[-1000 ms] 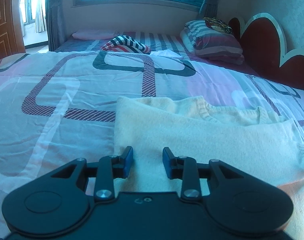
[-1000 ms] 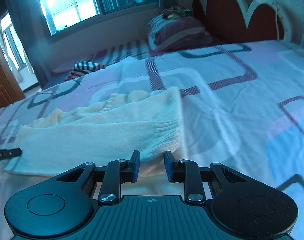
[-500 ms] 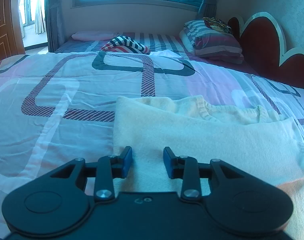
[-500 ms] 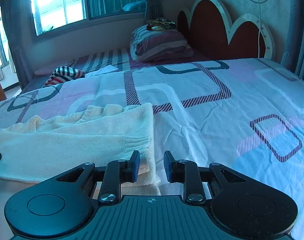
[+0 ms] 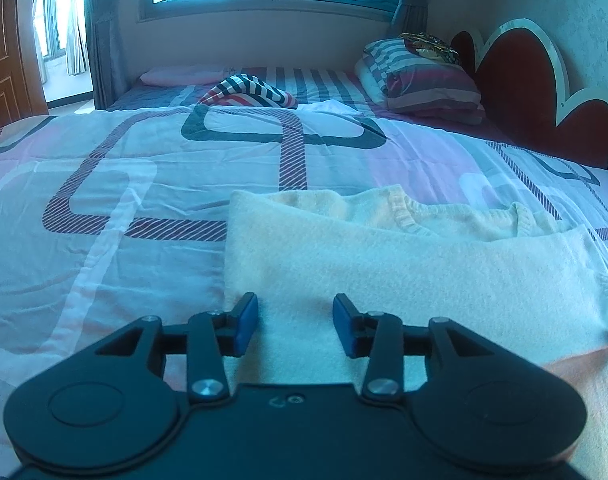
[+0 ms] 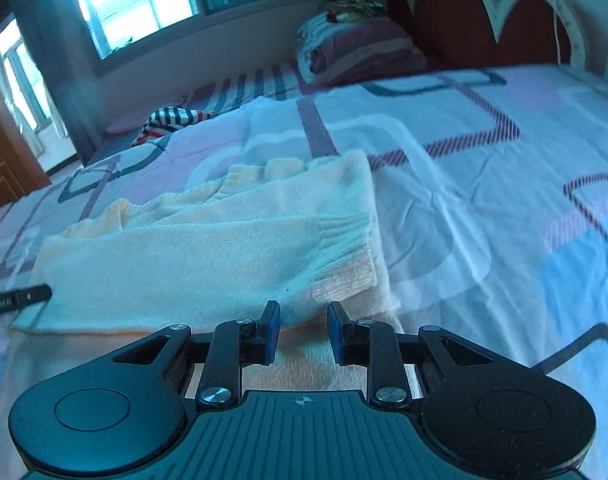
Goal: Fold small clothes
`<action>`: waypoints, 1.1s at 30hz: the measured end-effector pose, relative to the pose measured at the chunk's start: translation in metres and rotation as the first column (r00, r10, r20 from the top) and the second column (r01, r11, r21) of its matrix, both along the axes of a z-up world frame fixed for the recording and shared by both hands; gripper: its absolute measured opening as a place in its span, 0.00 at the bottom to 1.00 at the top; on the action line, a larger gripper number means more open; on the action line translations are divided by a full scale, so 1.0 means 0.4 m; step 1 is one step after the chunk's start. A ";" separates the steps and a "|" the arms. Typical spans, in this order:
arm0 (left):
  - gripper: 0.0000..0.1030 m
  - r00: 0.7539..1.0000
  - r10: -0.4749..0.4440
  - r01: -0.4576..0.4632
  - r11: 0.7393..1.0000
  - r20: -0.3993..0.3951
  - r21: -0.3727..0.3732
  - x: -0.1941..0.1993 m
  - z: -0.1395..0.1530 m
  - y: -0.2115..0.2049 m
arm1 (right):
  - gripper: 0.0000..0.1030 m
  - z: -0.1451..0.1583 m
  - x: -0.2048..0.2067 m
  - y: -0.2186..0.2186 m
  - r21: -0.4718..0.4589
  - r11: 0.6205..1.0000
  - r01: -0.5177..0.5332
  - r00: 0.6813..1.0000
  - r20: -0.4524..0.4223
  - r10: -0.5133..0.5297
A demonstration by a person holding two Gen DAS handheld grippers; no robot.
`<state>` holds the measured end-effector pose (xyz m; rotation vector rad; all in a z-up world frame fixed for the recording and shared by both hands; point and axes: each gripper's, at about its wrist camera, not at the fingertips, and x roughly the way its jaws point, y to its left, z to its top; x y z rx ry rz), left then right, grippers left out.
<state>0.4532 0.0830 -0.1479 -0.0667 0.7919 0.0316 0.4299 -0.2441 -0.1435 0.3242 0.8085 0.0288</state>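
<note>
The cream sweater (image 5: 403, 272) lies folded on the bed (image 5: 144, 184), the left gripper (image 5: 295, 326) is opening its fingers over it, and the right gripper (image 6: 302, 330) hangs half open, holding nothing.

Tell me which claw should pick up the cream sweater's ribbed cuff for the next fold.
Right claw: the cream knitted sweater's ribbed cuff lies just ahead of it. The left claw, jaws opening, faces plain folded fabric.

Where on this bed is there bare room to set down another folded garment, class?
Free: the bedspread left of the cream sweater, and the wide stretch to its right. Crowded: the far end, with the striped garment and pillows.
</note>
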 end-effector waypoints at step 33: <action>0.63 0.998 0.052 -0.052 0.999 -0.020 0.001 -0.019 -0.009 0.049 | 0.07 -0.006 0.009 0.037 -0.246 0.969 0.025 1.000 0.023 -0.020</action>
